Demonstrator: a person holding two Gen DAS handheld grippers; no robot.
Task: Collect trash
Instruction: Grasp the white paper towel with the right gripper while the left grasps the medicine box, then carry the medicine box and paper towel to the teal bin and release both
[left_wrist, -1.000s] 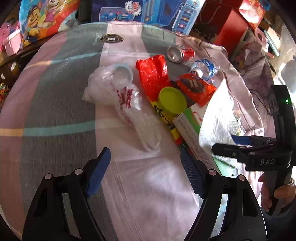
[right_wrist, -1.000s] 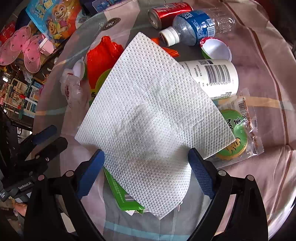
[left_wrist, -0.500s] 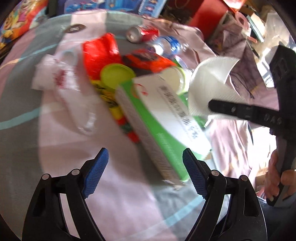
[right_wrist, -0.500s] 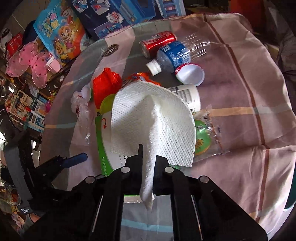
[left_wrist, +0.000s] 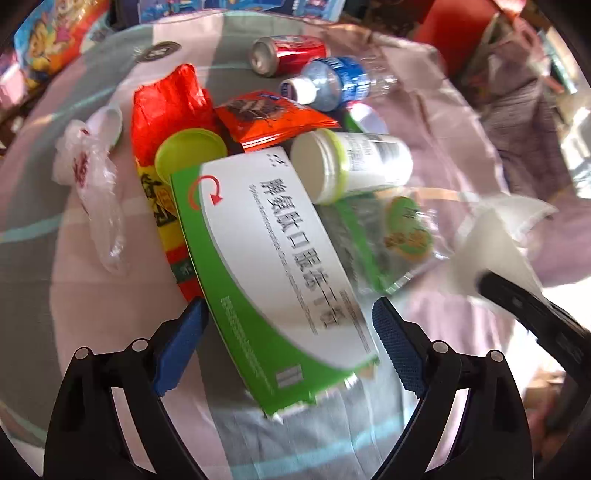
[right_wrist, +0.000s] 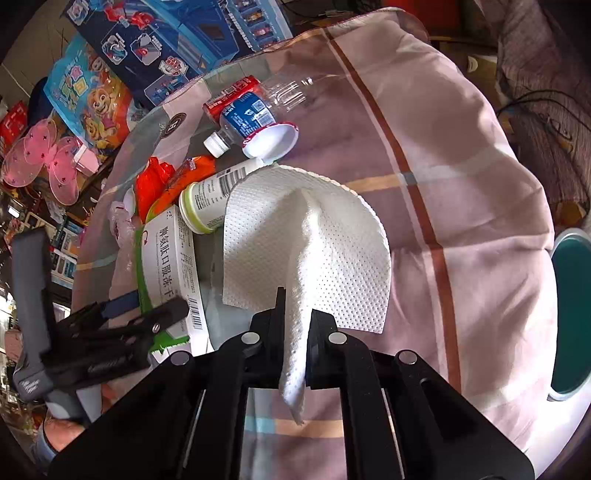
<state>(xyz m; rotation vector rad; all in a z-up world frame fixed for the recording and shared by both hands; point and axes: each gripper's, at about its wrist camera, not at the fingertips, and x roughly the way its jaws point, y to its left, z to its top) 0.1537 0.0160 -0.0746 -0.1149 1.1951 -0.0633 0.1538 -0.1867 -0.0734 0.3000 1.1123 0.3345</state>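
Note:
My right gripper (right_wrist: 295, 317) is shut on a white paper towel (right_wrist: 306, 236), lifted above the table; the towel also shows in the left wrist view (left_wrist: 495, 240). My left gripper (left_wrist: 291, 347) is open, its blue pads (left_wrist: 181, 347) on either side of a green-and-white carton (left_wrist: 273, 266), which also shows in the right wrist view (right_wrist: 170, 258). Around it lie a white bottle (left_wrist: 354, 166), red wrapper (left_wrist: 170, 110), orange packet (left_wrist: 266, 118), water bottle (left_wrist: 332, 85), soda can (left_wrist: 284, 53) and a clear plastic bag (left_wrist: 96, 192).
A round table with a pink-striped cloth (right_wrist: 443, 184) holds the trash. A teal bin (right_wrist: 570, 317) stands at the right edge. Toy boxes (right_wrist: 177, 44) and pink wings (right_wrist: 44, 155) crowd the far side. A green-lidded cup in plastic (left_wrist: 402, 232) lies near the carton.
The right gripper shut on the paper towel and lifted it off the pile to the right. The left gripper moved forward until its open pads straddle the uncovered green carton.

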